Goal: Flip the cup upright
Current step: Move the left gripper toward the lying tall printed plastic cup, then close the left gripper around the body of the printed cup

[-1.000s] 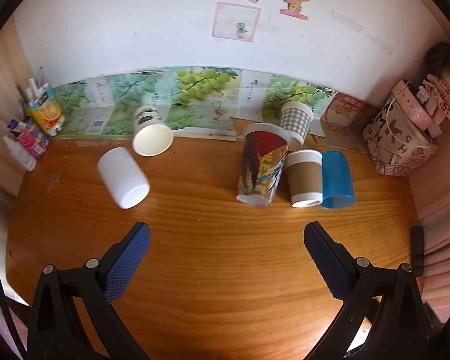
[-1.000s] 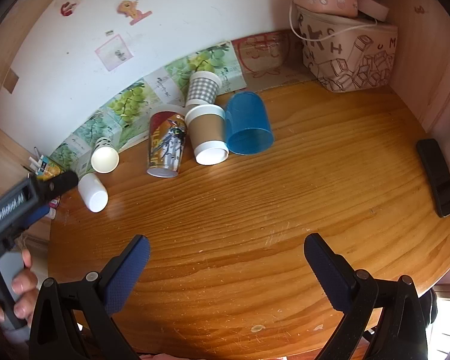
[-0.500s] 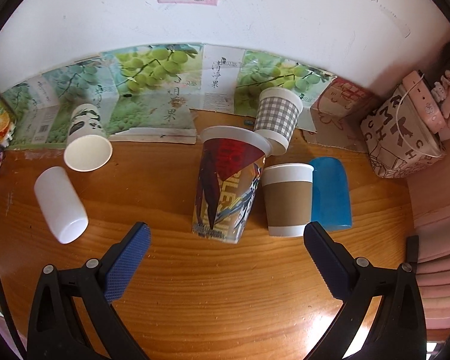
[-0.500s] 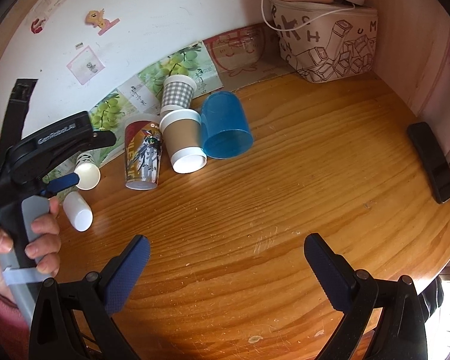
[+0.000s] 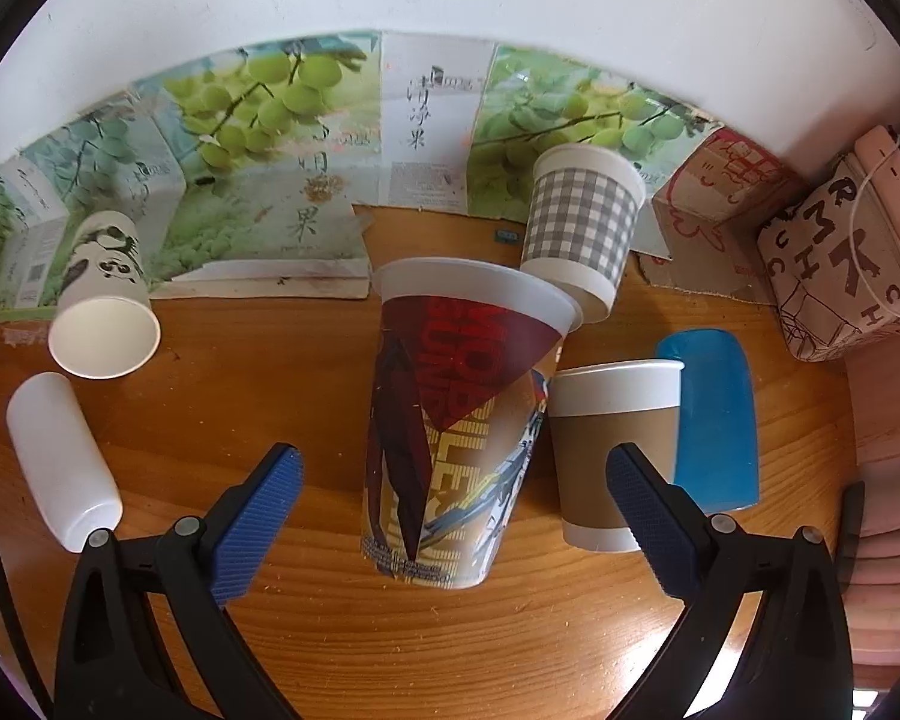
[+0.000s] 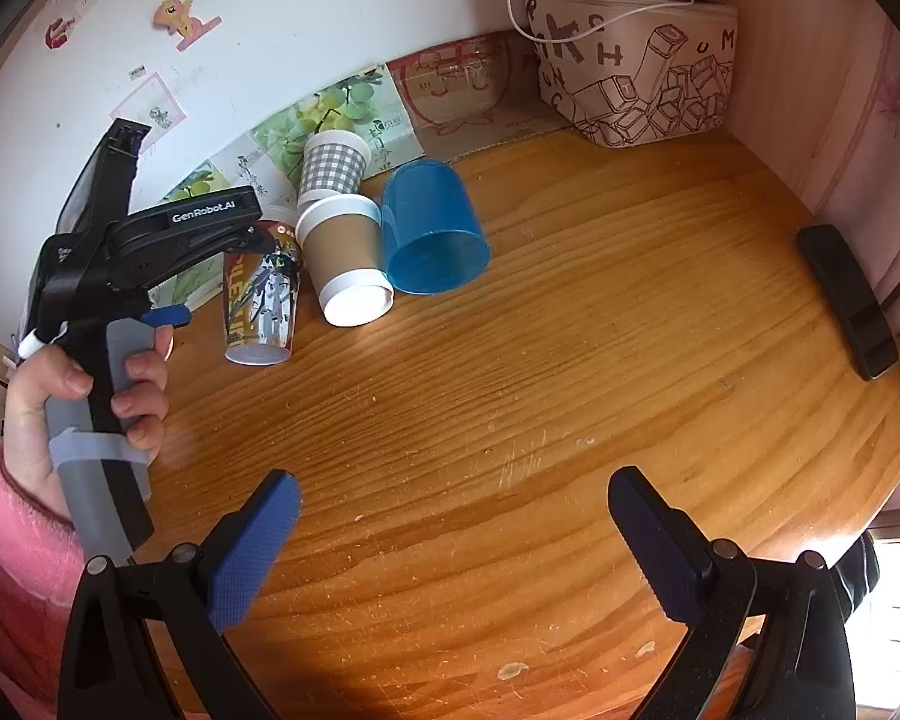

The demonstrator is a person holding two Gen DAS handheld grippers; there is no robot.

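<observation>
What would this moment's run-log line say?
left tongs: open, astride printed cup, no contact | right tongs: open over bare table | cups lie on their sides

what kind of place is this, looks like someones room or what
Probably a home desk or a child's room corner: a wooden table against a wall with cartoon stickers, a patterned storage bag, and paper cups scattered about.

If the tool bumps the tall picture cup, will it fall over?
Probably. The tall picture cup stands upside down, wide rim up, on its narrow base, so it looks top-heavy. It seems thin, likely light, and squashy if the left tool pinches hard.
</observation>
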